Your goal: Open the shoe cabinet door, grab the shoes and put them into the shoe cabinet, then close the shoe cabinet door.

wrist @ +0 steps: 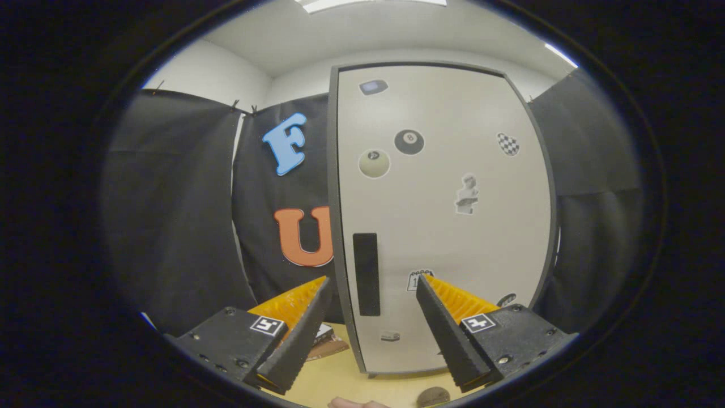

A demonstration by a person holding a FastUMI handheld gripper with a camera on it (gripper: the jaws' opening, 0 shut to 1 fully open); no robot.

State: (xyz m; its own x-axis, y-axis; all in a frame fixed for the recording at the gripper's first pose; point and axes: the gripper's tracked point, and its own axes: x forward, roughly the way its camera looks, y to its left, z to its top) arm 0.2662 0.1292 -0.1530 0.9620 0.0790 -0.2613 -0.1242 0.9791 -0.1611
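The hand-held gripper [371,286] is wide open and holds nothing. Its two fingers have ridged, wedge-shaped pads, and each black block behind them has a small square marker. It points at the door, most likely to line up with the handle for the first job, opening the door.

Down between the fingers, at the near edge of the counter [345,377], is a small round brown thing [433,395]; I cannot tell what it is. The counter is smooth, pale yellow wood. Just past the left finger a brownish flat thing [328,343] lies on the counter. It might be part of a shoe, but I cannot tell.

Farther back stands the shoe cabinet door [447,238]. It is shut, flat, smooth and pale grey with a dark rim. Stickers dot it, one like a black eight ball [409,141]. A long black handle strip [366,274] sits near its left edge, just ahead of the fingers and apart from them.
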